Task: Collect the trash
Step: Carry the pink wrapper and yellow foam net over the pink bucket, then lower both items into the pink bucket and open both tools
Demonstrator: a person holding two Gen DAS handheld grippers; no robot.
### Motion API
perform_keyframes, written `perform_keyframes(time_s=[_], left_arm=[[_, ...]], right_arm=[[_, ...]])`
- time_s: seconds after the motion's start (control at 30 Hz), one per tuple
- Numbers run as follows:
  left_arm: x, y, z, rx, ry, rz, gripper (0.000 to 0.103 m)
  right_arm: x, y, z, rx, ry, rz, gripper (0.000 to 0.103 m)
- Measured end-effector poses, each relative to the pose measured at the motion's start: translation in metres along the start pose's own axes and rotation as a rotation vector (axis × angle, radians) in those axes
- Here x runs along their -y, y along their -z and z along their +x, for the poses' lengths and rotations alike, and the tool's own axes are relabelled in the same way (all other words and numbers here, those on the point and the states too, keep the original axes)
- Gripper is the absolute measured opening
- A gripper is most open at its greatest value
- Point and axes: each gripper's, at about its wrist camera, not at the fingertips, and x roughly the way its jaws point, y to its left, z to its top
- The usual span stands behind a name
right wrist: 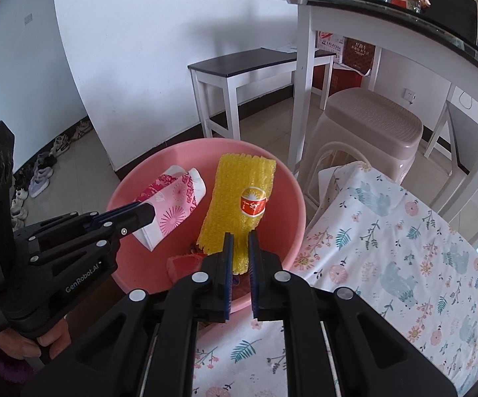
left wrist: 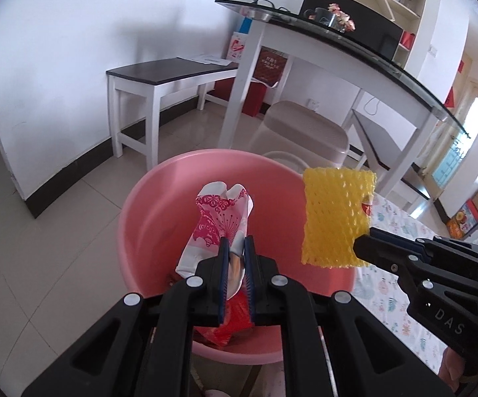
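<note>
Trash in this scene consists of two held pieces, and we record them view by view.

Left wrist view: we see the left tool (left wrist: 236,248) with its fingers (left wrist: 224,261) pressed onto a pink-and-white patterned wrapper (left wrist: 217,221). The wrapper stands up from the pinch, over the inside of the pink basin (left wrist: 149,205). A red wrapper (left wrist: 235,321) lies in the basin below the tool. At the right, the right tool (left wrist: 366,248) enters from the side and pinches the lower corner of a yellow foam net (left wrist: 336,218), which stands upright over the basin's right rim. Beyond the basin we note a beige plastic stool (left wrist: 305,125) and a white side table with a dark top (left wrist: 172,72) against the wall.

Right wrist view: we see the right tool (right wrist: 240,251) closed on the lower end of the yellow foam net (right wrist: 239,198); the net carries a round orange-and-red sticker (right wrist: 254,202) and extends over the pink basin (right wrist: 129,195). The left tool (right wrist: 148,213) comes in from the left, clamped on the patterned wrapper (right wrist: 172,208) above the basin. The red wrapper (right wrist: 182,263) rests on the basin floor. The basin sits at the edge of a surface covered with a floral cloth (right wrist: 387,248). The stool (right wrist: 371,125) stands just beyond that edge. Shoes (right wrist: 40,172) line the floor by the wall at the left.
</note>
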Motion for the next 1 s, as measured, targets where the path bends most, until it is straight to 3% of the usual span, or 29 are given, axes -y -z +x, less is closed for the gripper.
perform_keyframes(time_s=[0.53,1.0], left_arm=[[-0.013,0.000,0.034,-0.073,-0.078,-0.021,0.009],[-0.014,-0.006,0.044,-0.073,-0.099,-0.012,0.009]], right_arm=[[-0.012,0.001,0.038,-0.087,0.012,-0.016,0.009],[-0.016,0.002,0.057,-0.124,0.012,-0.019,0.009]])
